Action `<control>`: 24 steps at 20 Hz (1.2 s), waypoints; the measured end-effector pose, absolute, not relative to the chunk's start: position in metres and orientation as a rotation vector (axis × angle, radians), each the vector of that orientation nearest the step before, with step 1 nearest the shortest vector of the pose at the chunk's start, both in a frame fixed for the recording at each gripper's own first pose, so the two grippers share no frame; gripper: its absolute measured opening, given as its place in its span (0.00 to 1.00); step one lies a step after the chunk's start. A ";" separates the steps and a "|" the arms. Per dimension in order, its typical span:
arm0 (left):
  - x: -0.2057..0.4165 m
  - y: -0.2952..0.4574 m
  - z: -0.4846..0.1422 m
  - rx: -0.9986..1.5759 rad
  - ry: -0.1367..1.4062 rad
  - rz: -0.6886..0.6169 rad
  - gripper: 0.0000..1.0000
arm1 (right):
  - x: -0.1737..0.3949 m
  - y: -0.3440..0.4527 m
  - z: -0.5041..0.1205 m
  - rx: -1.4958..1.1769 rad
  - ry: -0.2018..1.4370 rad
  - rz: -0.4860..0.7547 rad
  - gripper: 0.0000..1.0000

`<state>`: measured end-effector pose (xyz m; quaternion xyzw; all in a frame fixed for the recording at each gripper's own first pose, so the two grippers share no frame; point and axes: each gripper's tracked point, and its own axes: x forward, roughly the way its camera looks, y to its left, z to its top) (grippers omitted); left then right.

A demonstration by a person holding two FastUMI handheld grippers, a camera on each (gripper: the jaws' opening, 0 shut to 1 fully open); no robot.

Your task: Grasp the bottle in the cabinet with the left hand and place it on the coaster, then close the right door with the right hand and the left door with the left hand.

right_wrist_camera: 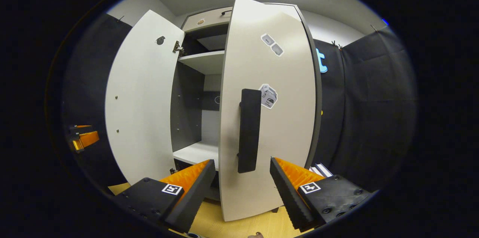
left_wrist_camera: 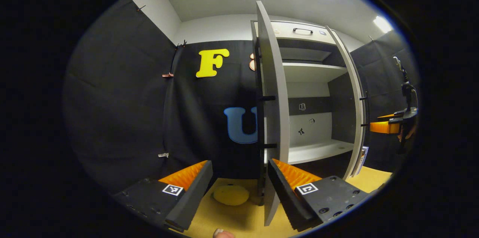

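- Grey-white board, edge-on: in the left gripper view the left door (left_wrist_camera: 272,118) stands swung out, its tall edge running straight up between the 2 spread fingers of the left gripper (left_wrist_camera: 239,178), which is wide and holds nothing.
- Its 2 handle mounts stick out on the door's left side, so the outer face lies just left of the gripper's centre line.
- Low on the wooden table (left_wrist_camera: 239,215), between the fingers, lies a yellow round thing (left_wrist_camera: 231,195), perhaps the coaster; I cannot tell. No bottle stands on the shelves (left_wrist_camera: 318,150) visible here.
- Far right, the right gripper (left_wrist_camera: 385,124) shows, held beyond the right door (left_wrist_camera: 353,110).
- In the right gripper view, the right door (right_wrist_camera: 267,118) stands half swung, its outer face square to the camera; its upright dark handle (right_wrist_camera: 249,129) sits dead ahead, just above the gap of the right gripper (right_wrist_camera: 243,178), also wide and empty.
- This hand is plainly the nearer to that door; a forward push looks the likely call.
- The left door's (right_wrist_camera: 140,110) inner face shows at left, the left gripper (right_wrist_camera: 84,137) beyond it.
- Behind the right door, much of the cabinet is hidden.
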<state>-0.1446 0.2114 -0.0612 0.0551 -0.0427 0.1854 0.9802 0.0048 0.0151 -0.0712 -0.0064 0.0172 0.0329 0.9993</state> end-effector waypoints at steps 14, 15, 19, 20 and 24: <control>-0.094 0.198 -0.053 0.047 -0.117 0.191 0.92 | -0.038 -0.028 -0.091 0.039 0.087 -0.121 0.98; -0.092 0.195 -0.053 0.036 -0.116 0.182 0.92 | -0.038 -0.028 -0.091 0.034 0.085 -0.116 0.98; -0.081 0.166 -0.055 0.017 -0.115 0.135 0.93 | -0.033 -0.034 -0.090 0.015 0.080 -0.097 0.98; -0.077 0.154 -0.055 0.012 -0.111 0.119 0.92 | -0.032 -0.038 -0.090 0.012 0.077 -0.099 0.98; -0.047 0.112 -0.060 0.001 -0.099 0.068 0.92 | -0.017 -0.051 -0.089 0.048 0.076 -0.082 0.98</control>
